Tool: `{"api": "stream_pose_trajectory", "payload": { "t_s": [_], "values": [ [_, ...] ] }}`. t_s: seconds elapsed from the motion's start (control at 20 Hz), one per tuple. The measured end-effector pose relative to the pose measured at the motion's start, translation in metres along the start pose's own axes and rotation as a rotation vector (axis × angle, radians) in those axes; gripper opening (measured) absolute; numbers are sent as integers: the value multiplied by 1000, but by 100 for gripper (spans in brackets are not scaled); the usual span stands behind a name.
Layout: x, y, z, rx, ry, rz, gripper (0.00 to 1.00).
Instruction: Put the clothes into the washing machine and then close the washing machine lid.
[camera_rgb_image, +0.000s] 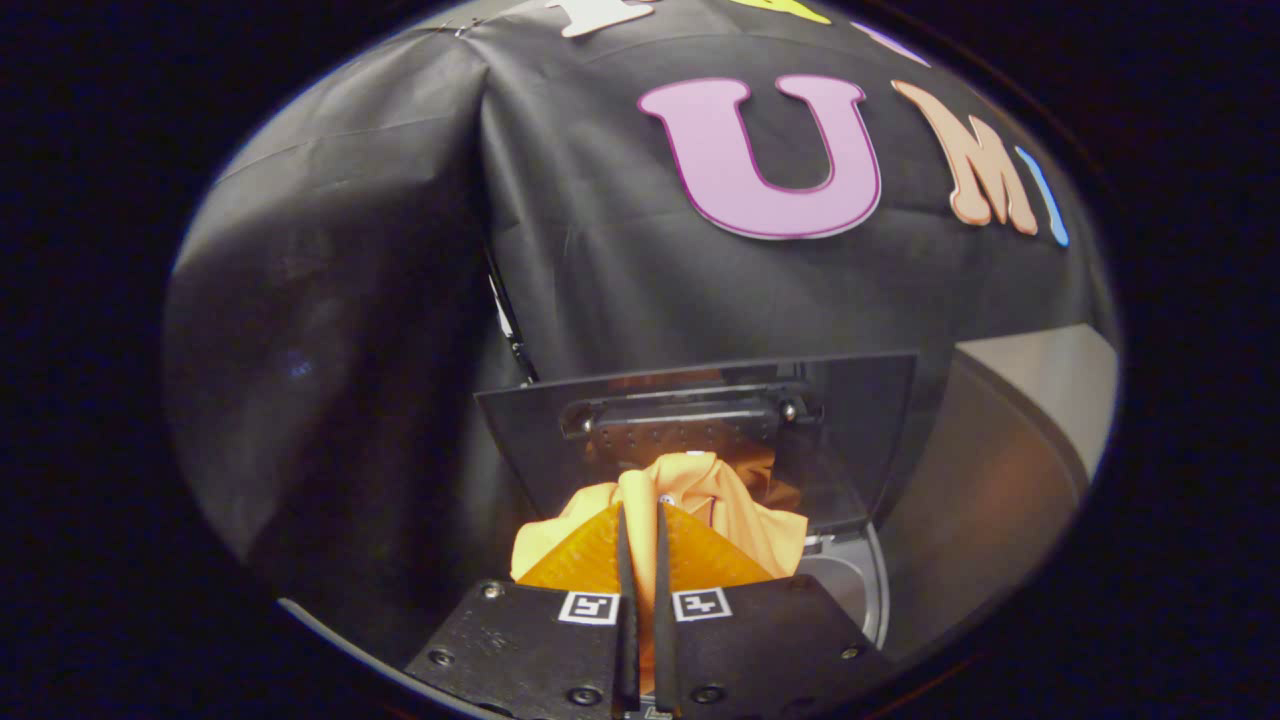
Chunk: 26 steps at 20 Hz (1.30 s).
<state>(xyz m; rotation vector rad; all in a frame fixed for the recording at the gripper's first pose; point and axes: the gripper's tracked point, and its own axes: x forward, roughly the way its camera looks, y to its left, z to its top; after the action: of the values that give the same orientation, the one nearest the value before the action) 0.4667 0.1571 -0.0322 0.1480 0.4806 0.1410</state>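
A soft, crumpled orange cloth garment sits bunched at the claw, held up in front of the washing machine. The claw's two fingers stand nearly together, with only a thin slit between them, and a fold of the orange fabric runs down through that slit, so both fingers press on the cloth. The rest of the garment billows out to either side of the fingers and rises in a peak just beyond their tips; its surface is smooth, with loose folds.

Just behind the garment stands the raised lid of the washing machine, a flat, dark, glossy panel tilted back, with a dark bar-shaped handle across its face. An orange reflection shows on the panel. Beside the garment, below the lid's lower corner, a curved grey rim of the washing machine's top opening shows, smooth and plastic-looking; how much of the opening lies free under the cloth cannot be told.

Beyond the lid hangs the wrinkled black cloth wall of the booth. To one side a pale, smooth surface slopes away.
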Motion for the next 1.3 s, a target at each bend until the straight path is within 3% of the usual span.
{"api": "stream_pose_trajectory", "payload": {
  "t_s": [0.05,0.35,0.7,1.3],
  "values": [
    [4,-3,-6,4,13,-12,8],
    [4,-18,15,-117,-106,-85,48],
    [3,-20,45,-108,-149,-114,97],
    [37,-21,117,-148,-204,-193,97]
  ]
}}
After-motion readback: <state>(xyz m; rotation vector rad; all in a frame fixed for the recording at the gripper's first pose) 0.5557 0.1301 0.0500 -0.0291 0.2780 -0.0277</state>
